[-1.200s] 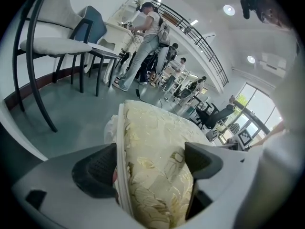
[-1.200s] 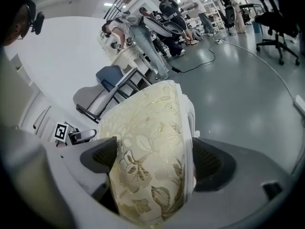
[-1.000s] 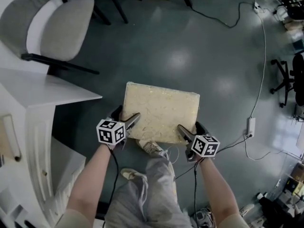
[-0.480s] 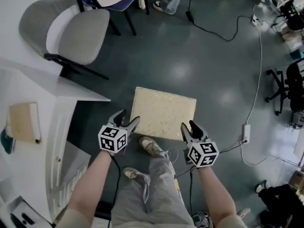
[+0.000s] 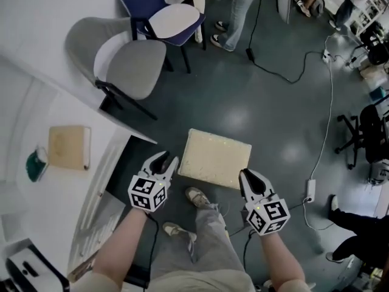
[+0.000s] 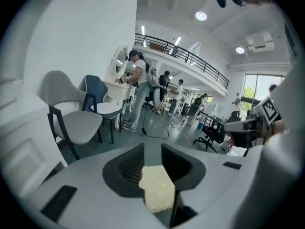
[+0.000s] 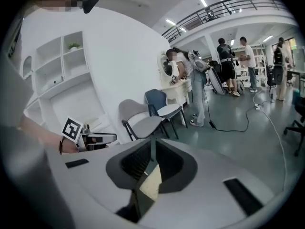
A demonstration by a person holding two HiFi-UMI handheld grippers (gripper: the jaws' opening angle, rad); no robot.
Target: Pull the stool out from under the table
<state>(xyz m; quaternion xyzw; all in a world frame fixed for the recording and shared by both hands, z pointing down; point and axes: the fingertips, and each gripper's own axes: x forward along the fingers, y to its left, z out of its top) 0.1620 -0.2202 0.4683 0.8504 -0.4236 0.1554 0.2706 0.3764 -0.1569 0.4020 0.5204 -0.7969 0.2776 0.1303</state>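
Head view: left tool (image 5: 166, 160) part-open, right tool (image 5: 247, 175) nearly shut, both closing, empty.

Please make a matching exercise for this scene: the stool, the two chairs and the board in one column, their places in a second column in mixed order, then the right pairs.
Things:
1. stool
2. grey chair
3. tan board
4. blue chair

Places:
a. lying on the white table
b. behind the grey chair, farthest from the person
c. on open floor, just ahead of the person's shoes
d. on the floor next to the white table

Pairs: 1-c, 2-d, 3-a, 4-b
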